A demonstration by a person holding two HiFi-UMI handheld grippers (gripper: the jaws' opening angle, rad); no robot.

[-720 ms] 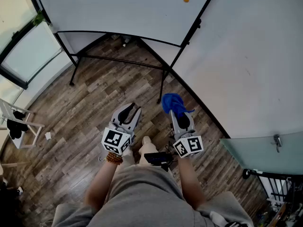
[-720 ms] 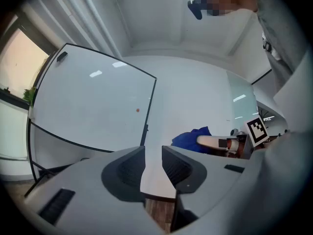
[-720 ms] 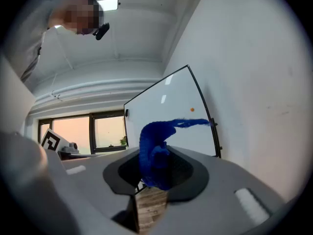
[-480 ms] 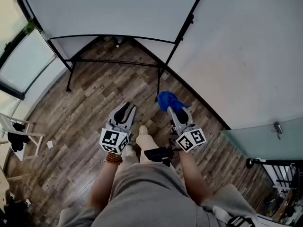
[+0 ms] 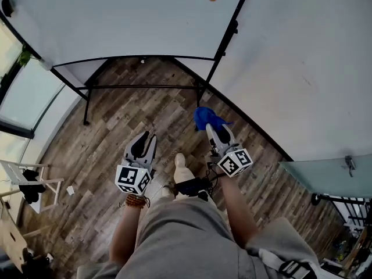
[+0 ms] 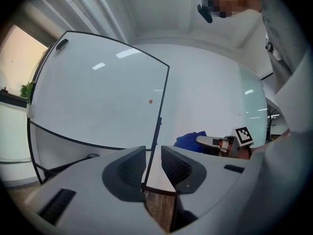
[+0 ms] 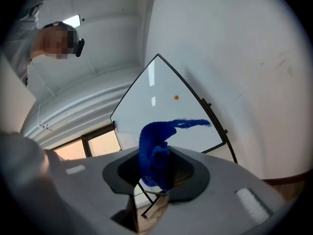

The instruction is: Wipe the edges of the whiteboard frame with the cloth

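From above, the person stands on the wooden floor (image 5: 116, 115) with the whiteboard (image 5: 145, 16) ahead at twelve o'clock, well apart from both tools. The right gripper (image 5: 214, 128) points toward one o'clock with the blue cloth (image 5: 204, 117) bunched at its tip; the left gripper (image 5: 146, 138) hangs beside it at eleven o'clock. Looking along the left gripper's jaws, they stand only a narrow slit apart with nothing in it. The board's black frame (image 6: 161, 106) shows far beyond them, and the cloth sits off at three o'clock. Looking along the right gripper's jaws, they are clamped on the cloth, a loose tail flopping toward two o'clock, with the board far off behind it. By my reckoning no wiping is under way: the cloth is in hand but touches no edge. The approach and every side of the frame seem left to do.
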